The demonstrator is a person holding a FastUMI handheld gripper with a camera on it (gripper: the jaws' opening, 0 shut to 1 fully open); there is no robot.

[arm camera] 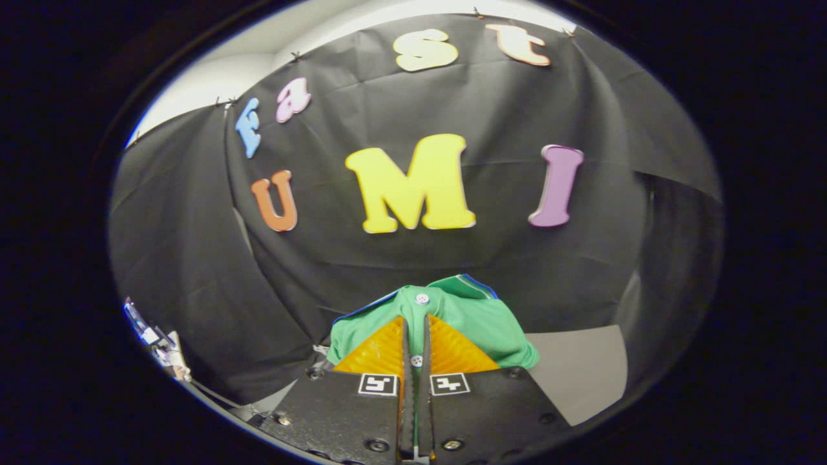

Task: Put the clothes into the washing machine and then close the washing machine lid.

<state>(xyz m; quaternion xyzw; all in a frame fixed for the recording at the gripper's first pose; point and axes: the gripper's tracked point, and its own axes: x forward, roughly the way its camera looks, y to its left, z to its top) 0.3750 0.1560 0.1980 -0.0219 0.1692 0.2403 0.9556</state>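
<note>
Fingers (406,336) of the gripper (416,320): pressed nearly together, pinching a fold of the green shirt (481,323) in the narrow gap between them; cloth and one white button (417,360) show in that gap.

Booth wall (452,265): black cloth, draped and creased, standing far beyond the fingers and spanning the whole background; a pale ceiling strip (258,58) shows above it to the far left.

Grey surface (578,368): flat, pale grey, lying to the right of the gripper and below the wall.

Green shirt, continued: bunched over and around the fingertips, bulging out to the left and right of them; a blue-edged collar or hem (475,284) sits at its far top; a second white button (422,298) lies just ahead of the fingertips. Garment appears lifted clear of the grey surface, though the underside is hidden.

Gripper body: two square marker tags (378,384) on its near face, one beside each finger.

Small clutter (155,339): pale objects at the near left, too blurred and small to identify.
</note>
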